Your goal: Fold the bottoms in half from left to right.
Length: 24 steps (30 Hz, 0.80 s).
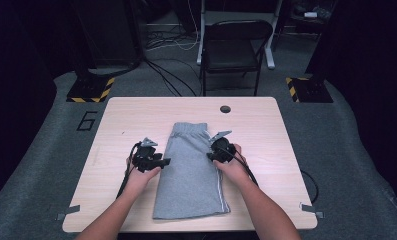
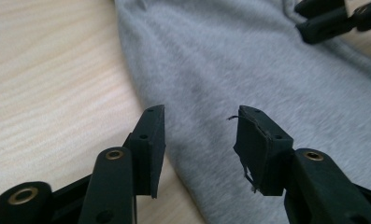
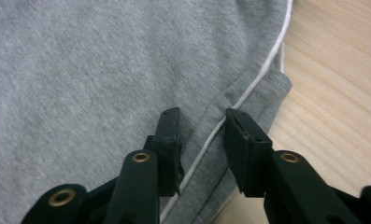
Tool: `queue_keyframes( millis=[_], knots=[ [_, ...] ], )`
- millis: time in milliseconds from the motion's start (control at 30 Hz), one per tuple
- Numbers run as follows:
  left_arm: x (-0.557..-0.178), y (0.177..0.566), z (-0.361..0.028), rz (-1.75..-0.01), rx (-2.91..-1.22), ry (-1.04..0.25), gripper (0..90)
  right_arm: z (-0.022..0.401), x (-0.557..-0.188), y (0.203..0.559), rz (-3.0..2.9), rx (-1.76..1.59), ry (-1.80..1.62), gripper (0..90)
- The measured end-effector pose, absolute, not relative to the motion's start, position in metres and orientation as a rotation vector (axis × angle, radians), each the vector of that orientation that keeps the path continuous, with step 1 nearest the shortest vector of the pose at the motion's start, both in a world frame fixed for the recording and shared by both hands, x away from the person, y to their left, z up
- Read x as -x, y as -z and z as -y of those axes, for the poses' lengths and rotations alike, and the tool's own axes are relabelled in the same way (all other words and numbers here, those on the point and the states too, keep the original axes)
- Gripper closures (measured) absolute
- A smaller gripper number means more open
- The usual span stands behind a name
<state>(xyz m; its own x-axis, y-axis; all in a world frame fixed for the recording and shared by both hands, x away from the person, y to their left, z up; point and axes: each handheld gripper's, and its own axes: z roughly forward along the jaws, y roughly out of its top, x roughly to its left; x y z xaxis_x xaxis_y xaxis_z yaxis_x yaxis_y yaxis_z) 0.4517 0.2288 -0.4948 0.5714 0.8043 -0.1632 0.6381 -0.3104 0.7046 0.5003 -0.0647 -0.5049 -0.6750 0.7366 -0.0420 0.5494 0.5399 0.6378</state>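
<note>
On the table (image 1: 121, 120), the grey shorts (image 1: 190, 170) lie flat, with the left gripper (image 2: 199, 140) spread wide and the right gripper (image 3: 202, 140) apart over the white-striped edge, pinching nothing.

Both forearms reach forward — left gripper (image 1: 164, 161) and right gripper (image 1: 210, 157) fingers apart.
</note>
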Motion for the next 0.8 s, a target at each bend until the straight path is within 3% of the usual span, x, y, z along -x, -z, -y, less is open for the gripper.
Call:
queue_keyframes(
  millis=[267, 533, 800],
  knots=[
    [-0.452, 0.508, -0.229, -1.174, -2.067, -0.244, 51.9, 0.069, -0.498, 0.503, -2.517, -1.036, -0.847, 81.5],
    [-0.449, 0.513, -0.223, -1.160, -2.086, -0.244, 55.5, 0.069, -0.502, 0.501, -2.555, -1.031, -0.827, 80.9],
    [-0.449, 0.514, -0.224, -1.149, -2.102, -0.272, 72.1, 0.068, -0.501, 0.500, -2.547, -1.023, -0.816, 79.2]
  ],
)
